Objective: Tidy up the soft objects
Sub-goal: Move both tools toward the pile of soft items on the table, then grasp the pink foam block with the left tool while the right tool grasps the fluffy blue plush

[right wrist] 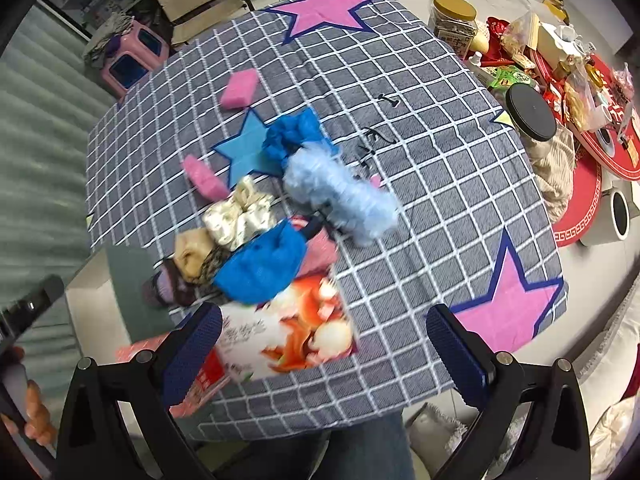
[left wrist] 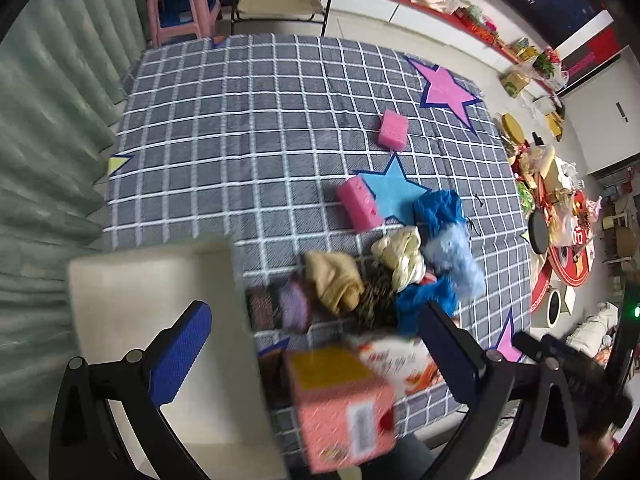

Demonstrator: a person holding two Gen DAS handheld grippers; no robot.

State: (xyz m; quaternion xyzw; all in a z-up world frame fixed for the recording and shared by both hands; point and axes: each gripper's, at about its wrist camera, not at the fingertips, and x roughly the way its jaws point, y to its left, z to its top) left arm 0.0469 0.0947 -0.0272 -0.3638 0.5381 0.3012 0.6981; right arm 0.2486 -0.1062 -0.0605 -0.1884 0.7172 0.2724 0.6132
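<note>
both grippers, left gripper (left wrist: pixel 316 346) and right gripper (right wrist: pixel 324 340), hover spread and empty over a heap of crumpled soft fabric pieces (right wrist: pixel 256 236) on the grey checked star-print cloth (right wrist: pixel 440 184), sorting seemingly barely begun, a first pick apparently next.

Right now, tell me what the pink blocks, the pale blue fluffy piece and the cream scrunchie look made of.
Pink blocks: likely sponge foam, matte, with a slightly pitted surface and soft edges.
Pale blue fluffy piece: seemingly faux fur or plush; wispy fibres stick out around its outline.
Cream scrunchie: probably satin-like fabric; its gathered folds catch glossy highlights.
Motion blur leaves the finer texture open.
</note>
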